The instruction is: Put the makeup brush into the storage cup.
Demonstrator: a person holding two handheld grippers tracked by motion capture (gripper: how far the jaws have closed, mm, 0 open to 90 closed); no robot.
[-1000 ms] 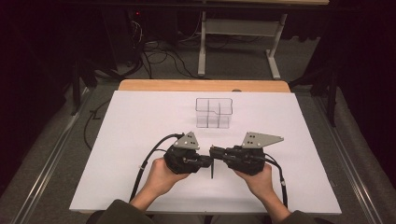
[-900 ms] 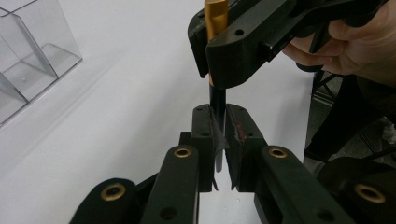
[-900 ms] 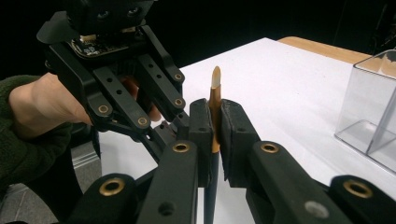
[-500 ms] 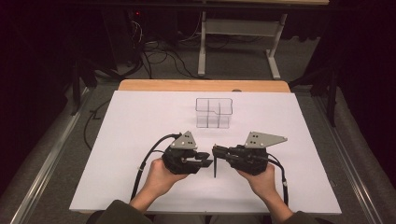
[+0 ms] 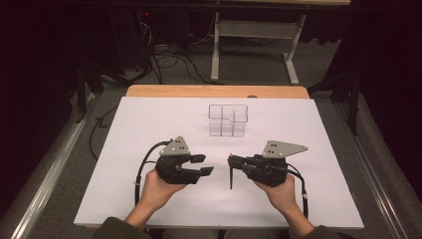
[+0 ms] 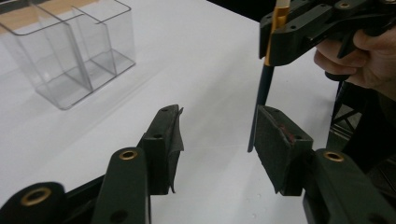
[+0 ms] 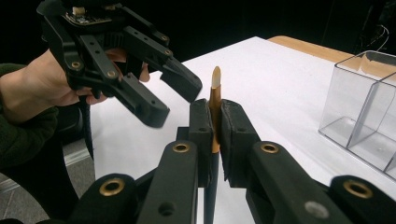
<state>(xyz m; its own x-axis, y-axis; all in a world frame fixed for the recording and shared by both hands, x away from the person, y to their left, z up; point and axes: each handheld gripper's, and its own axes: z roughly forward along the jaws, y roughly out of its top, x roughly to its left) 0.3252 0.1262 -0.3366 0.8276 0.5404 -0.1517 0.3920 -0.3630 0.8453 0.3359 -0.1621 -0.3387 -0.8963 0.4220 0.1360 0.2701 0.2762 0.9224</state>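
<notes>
Handover looks done: left gripper (image 5: 203, 165) sits left of the pen (image 5: 231, 178), jaws have just been opening and stand apart with nothing between them; in the left gripper view the pen hangs just past its pads (image 6: 279, 144), no contact

Pen is upright, dark barrel, gold band, pale tip on top, its lower end just above or on the white table (image 5: 149, 124) (can't tell which), well in front of the clear compartment box (image 5: 227, 119)

Right gripper (image 5: 233, 161), right of the pen, is clamped on it near the gold band

Left to do, my read: carry pen to the box, drop it into a compartment; box looks empty so far
</notes>
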